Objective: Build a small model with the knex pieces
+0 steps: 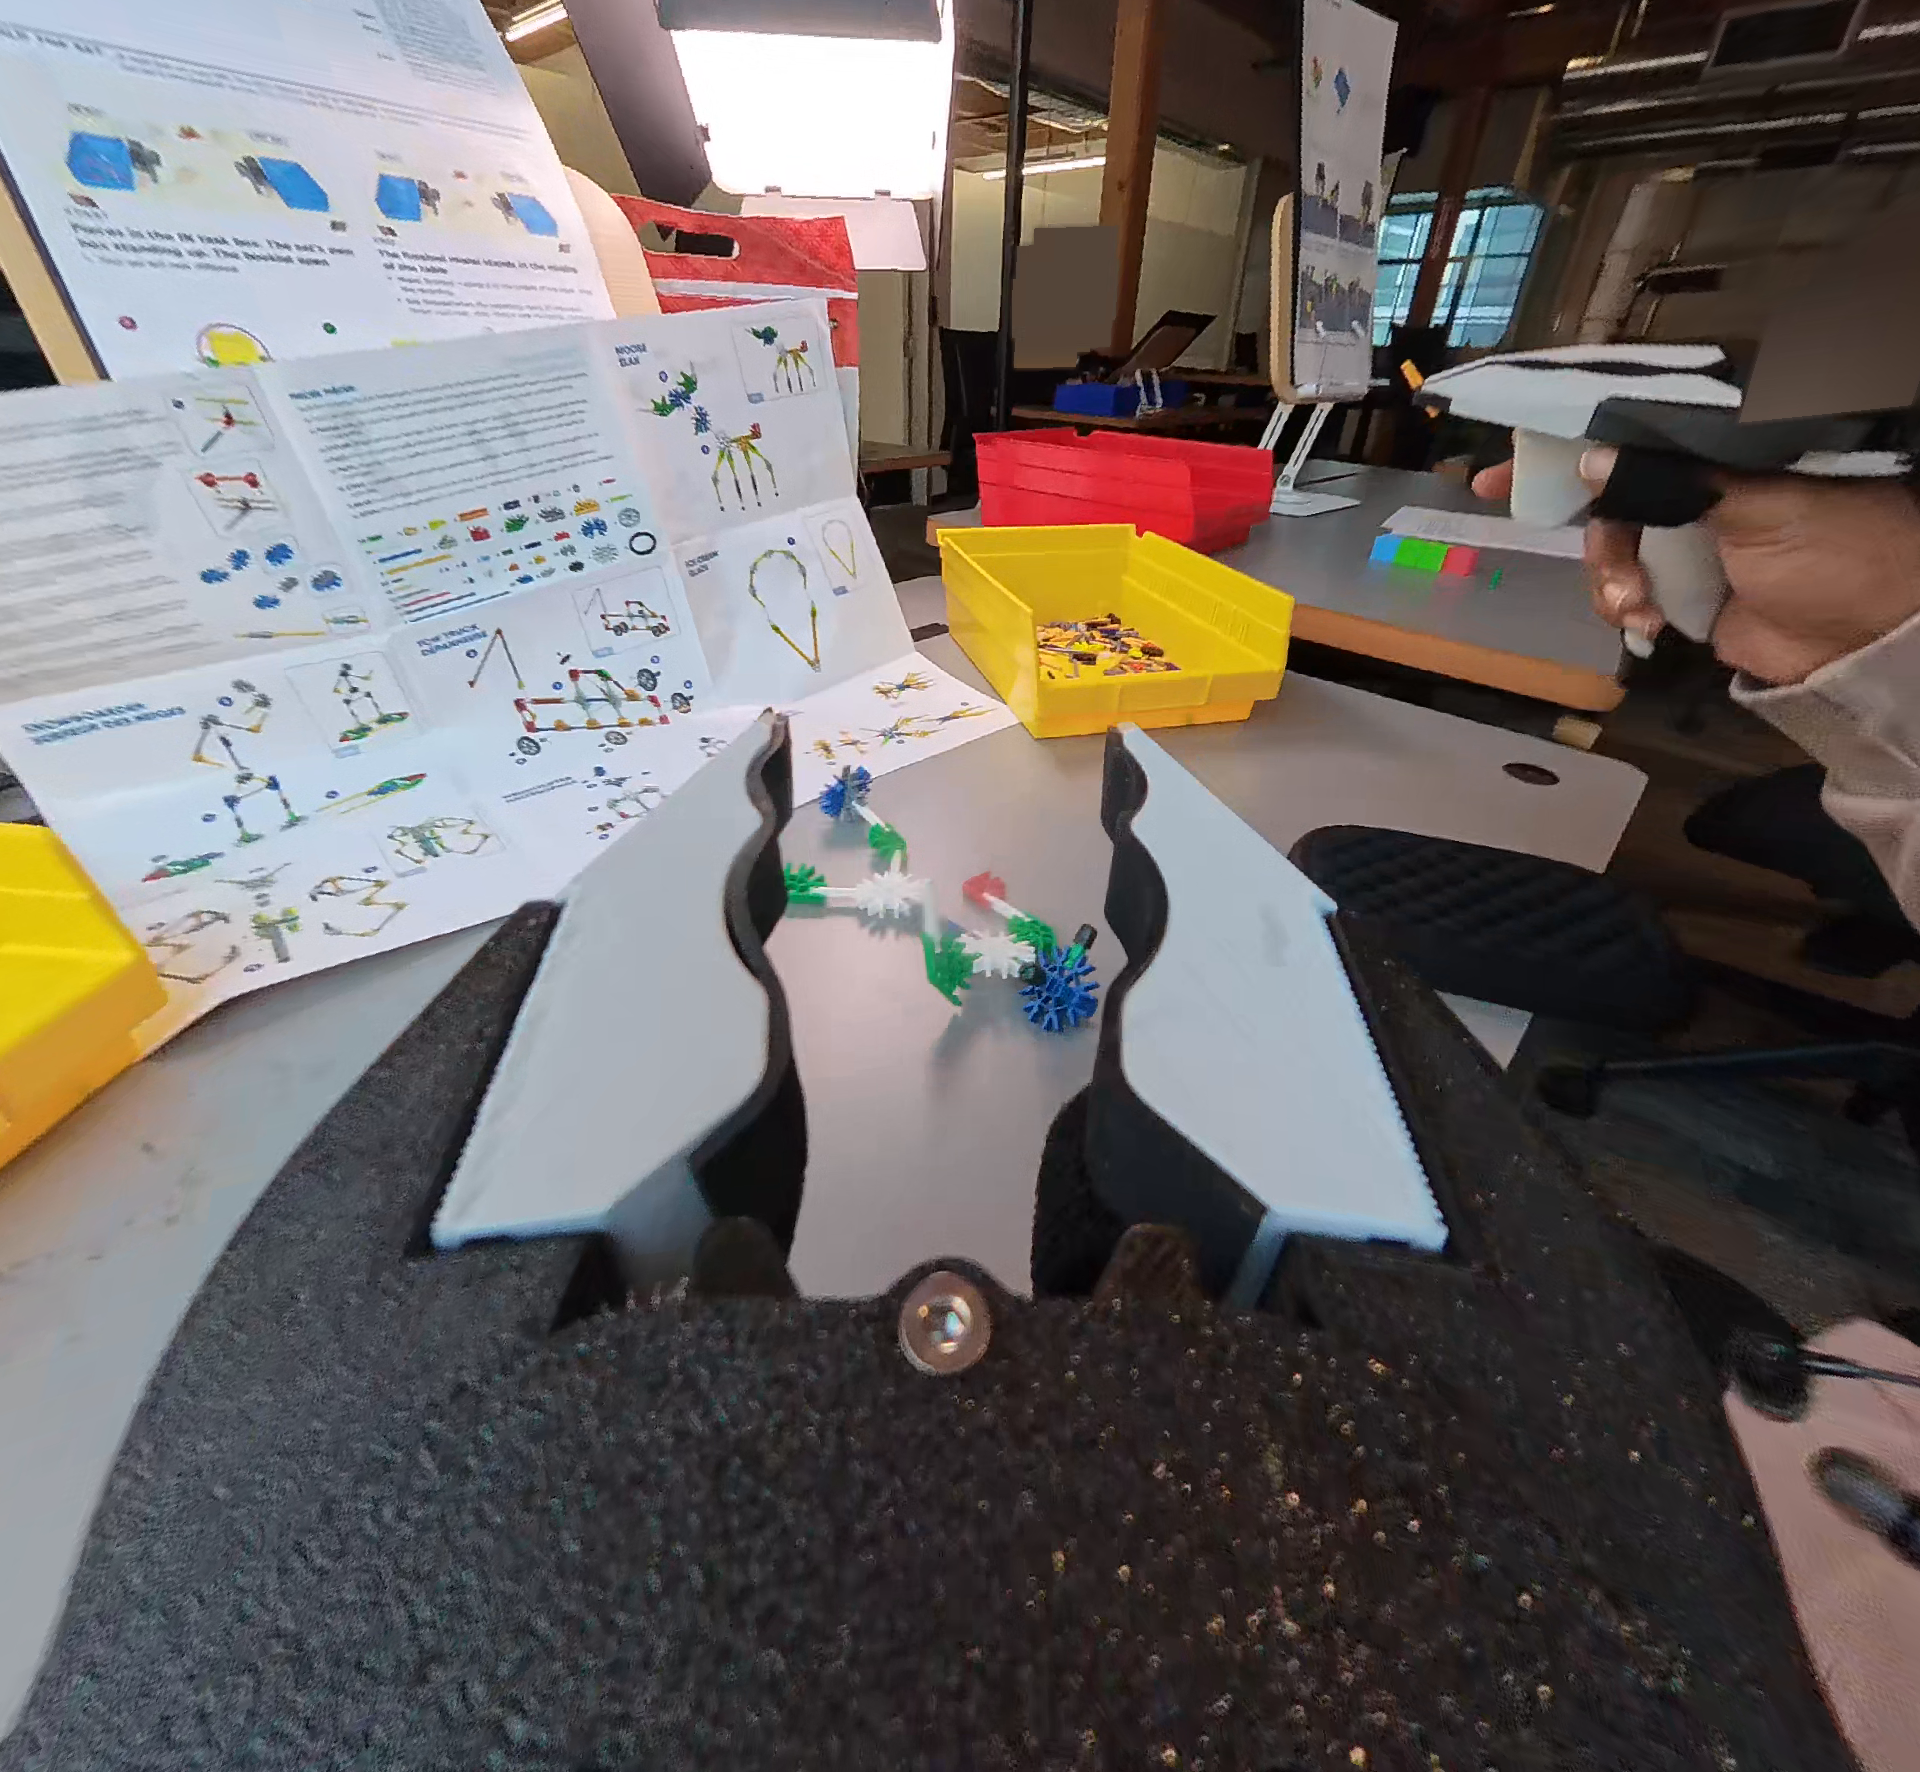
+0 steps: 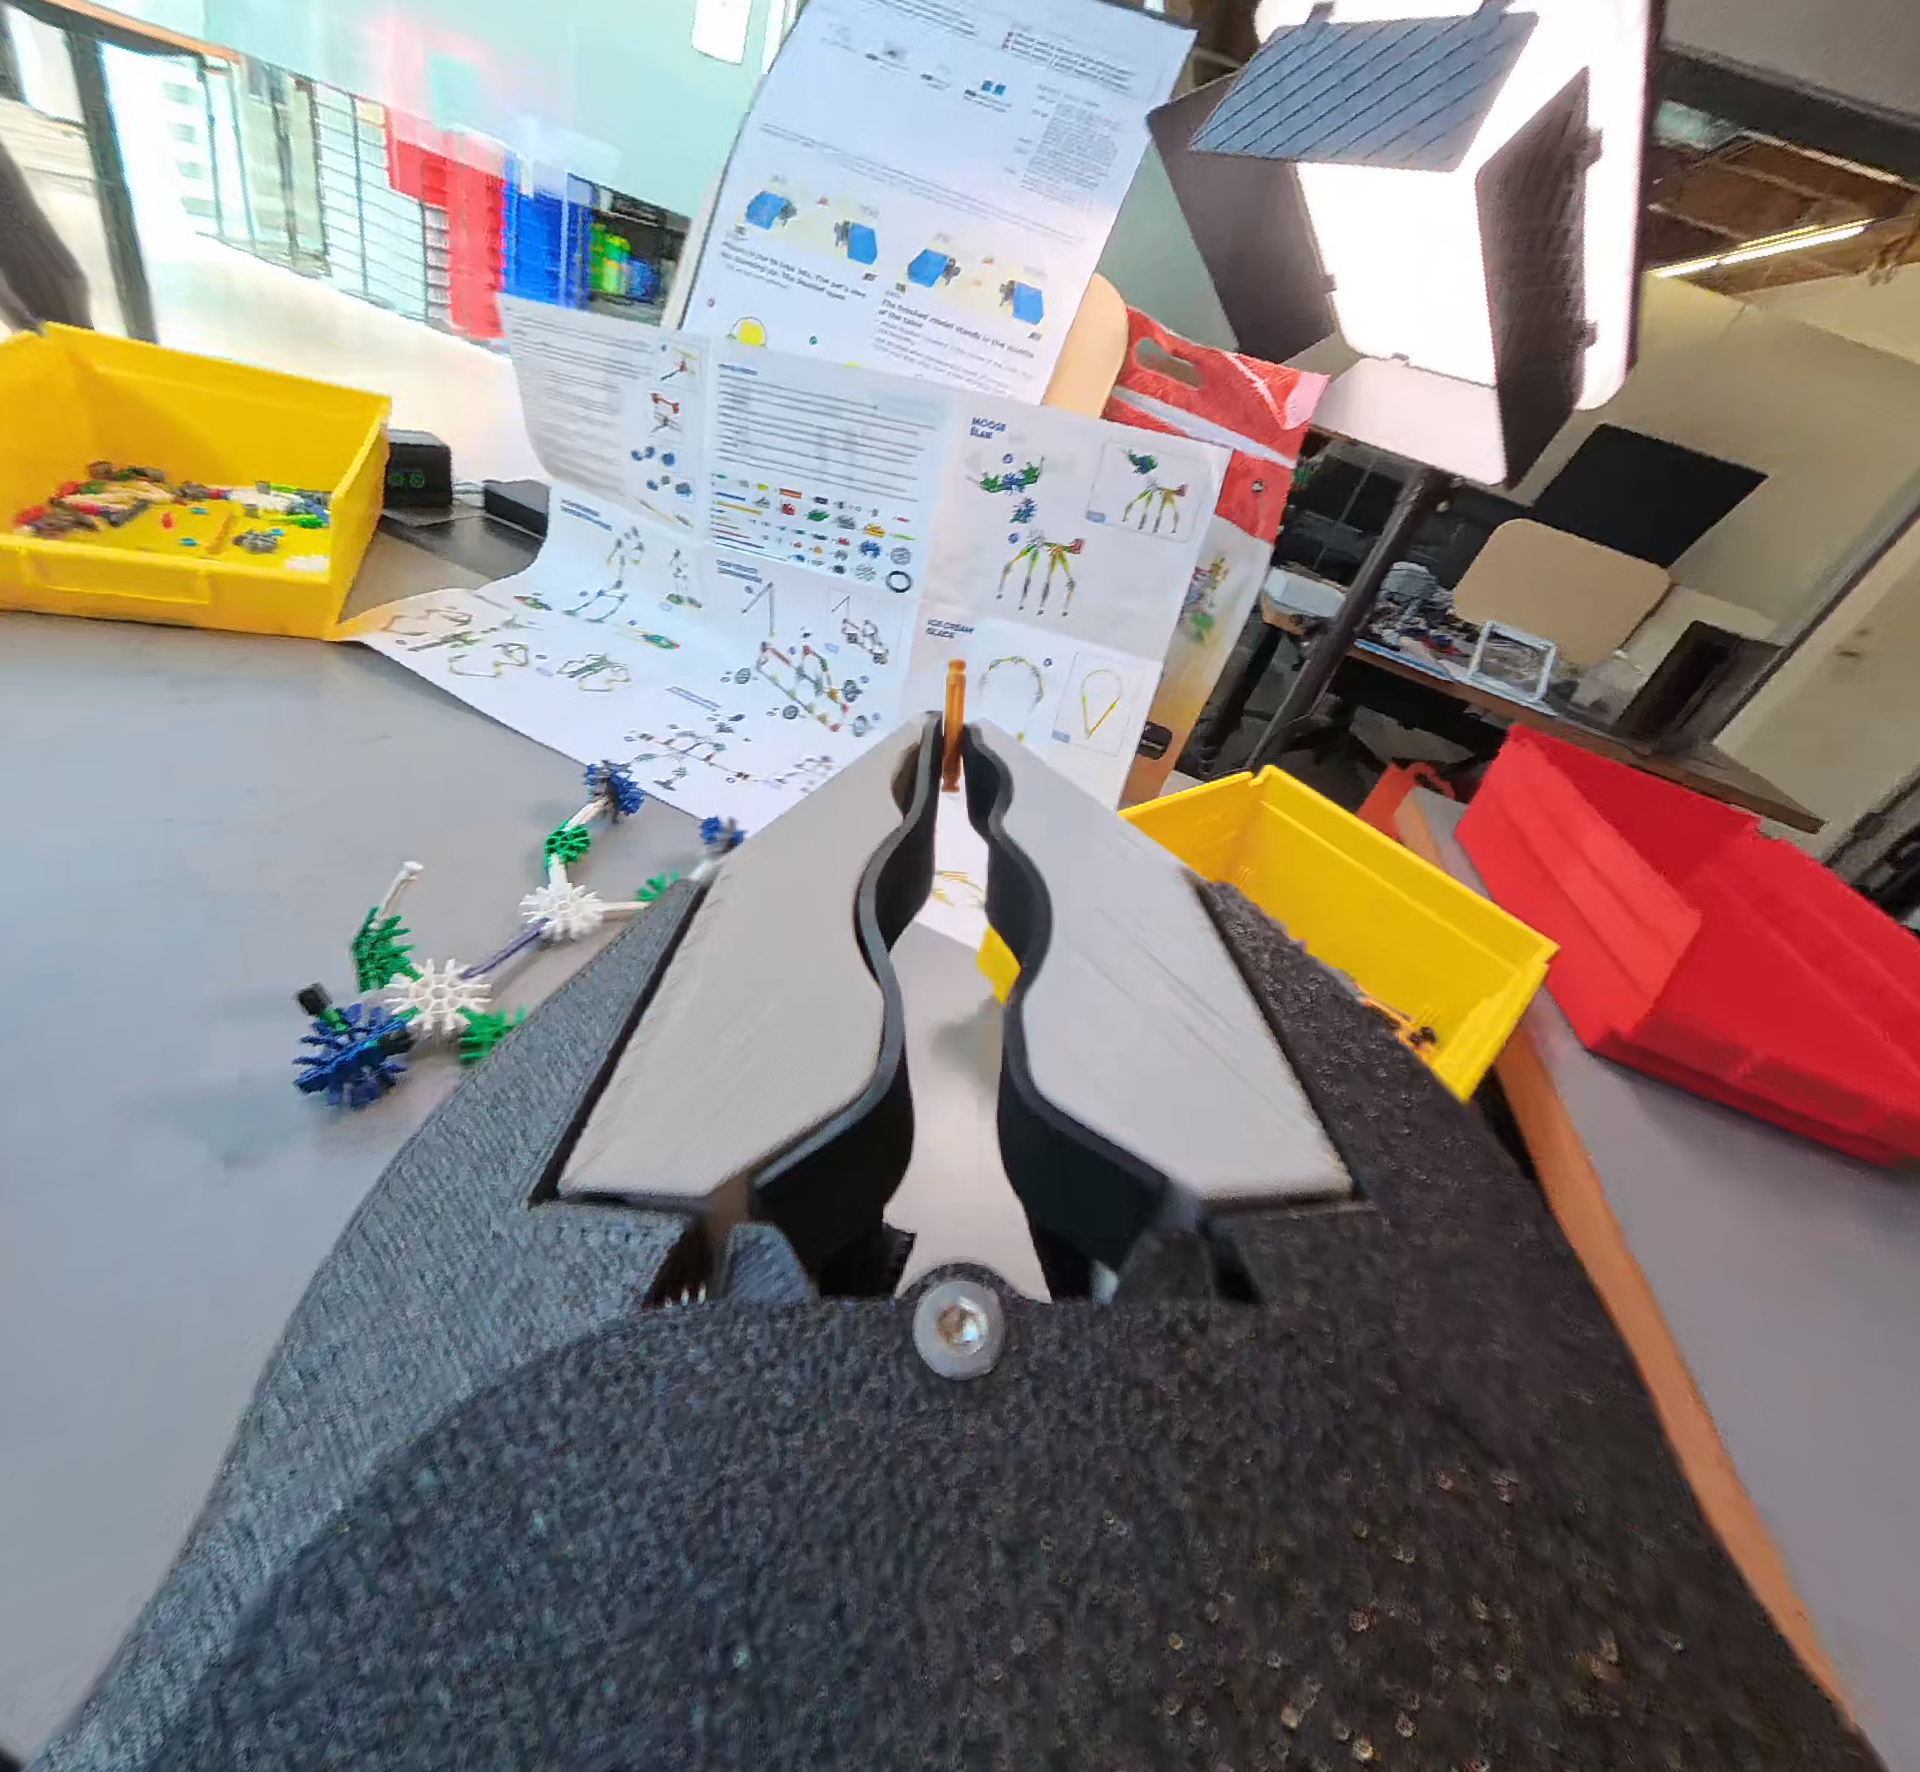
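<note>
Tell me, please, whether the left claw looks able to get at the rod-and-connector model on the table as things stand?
Probably yes: the left claw is open, and the model lies on the bare table straight ahead between its fingers, with nothing in between.

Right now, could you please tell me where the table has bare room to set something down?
The grey table is bare in front of the left yellow bin, on the near side of the toy model. A smaller bare strip lies between the model and the right yellow bin. The back is crowded by the instruction sheet.
</note>
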A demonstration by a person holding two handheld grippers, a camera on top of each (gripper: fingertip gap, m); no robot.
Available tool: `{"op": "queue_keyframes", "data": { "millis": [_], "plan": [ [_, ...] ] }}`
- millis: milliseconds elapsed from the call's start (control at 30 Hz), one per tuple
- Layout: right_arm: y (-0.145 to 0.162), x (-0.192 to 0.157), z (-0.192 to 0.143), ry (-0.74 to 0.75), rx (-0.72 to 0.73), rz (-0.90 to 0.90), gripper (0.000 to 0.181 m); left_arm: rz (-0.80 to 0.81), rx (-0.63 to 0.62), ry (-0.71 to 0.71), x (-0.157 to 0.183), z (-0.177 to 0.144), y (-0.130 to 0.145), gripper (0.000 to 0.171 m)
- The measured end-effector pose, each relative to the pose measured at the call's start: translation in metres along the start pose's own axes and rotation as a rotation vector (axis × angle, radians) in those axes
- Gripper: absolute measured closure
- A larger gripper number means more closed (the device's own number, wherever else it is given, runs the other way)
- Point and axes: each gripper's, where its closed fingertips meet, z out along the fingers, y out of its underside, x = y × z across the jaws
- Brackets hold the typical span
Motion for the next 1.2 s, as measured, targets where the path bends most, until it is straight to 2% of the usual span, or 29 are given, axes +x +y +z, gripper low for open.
{"op": "queue_keyframes", "data": {
  "millis": [100,167,300,400,500,567,667,767,867,1000,1200],
  "plan": [
    [0.007,0.031,0.009,0.073,0.008,-0.036,0.179,0.083,-0.026,-0.034,-0.014,-0.013,-0.001,0.115],
    [0.031,0.048,0.024,0.097,-0.029,-0.025,0.179,0.085,-0.051,-0.058,-0.027,-0.012,0.005,0.116],
    [0.093,0.078,0.069,0.096,-0.128,0.023,0.178,0.036,-0.122,-0.097,-0.057,0.01,0.033,0.115],
    [0.124,0.1,0.115,0.06,-0.192,-0.001,0.178,0.021,-0.164,-0.132,-0.082,0.035,0.055,0.113],
    [0.133,0.119,0.157,0.051,-0.24,-0.013,0.178,0.013,-0.155,-0.178,-0.097,0.056,0.055,0.112],
    [0.129,0.133,0.171,0.094,-0.253,-0.006,0.177,0.02,-0.126,-0.206,-0.099,0.062,0.047,0.112],
    [0.133,0.152,0.176,0.151,-0.289,-0.027,0.149,0.018,-0.098,-0.186,-0.092,0.065,0.039,0.112],
    [0.137,0.164,0.161,0.15,-0.259,0.016,0.137,0.034,-0.075,-0.158,-0.086,0.059,0.033,0.113],
    [0.125,0.17,0.122,0.172,-0.19,0.047,0.139,0.015,-0.055,-0.136,-0.082,0.051,0.032,0.113],
    [0.119,0.169,0.064,0.193,-0.181,0.001,0.143,-0.006,-0.045,-0.129,-0.075,0.041,0.036,0.113],
    [0.144,0.183,-0.01,0.267,-0.25,0.05,0.144,-0.038,-0.075,-0.149,-0.061,0.025,0.053,0.117]
  ]
}}
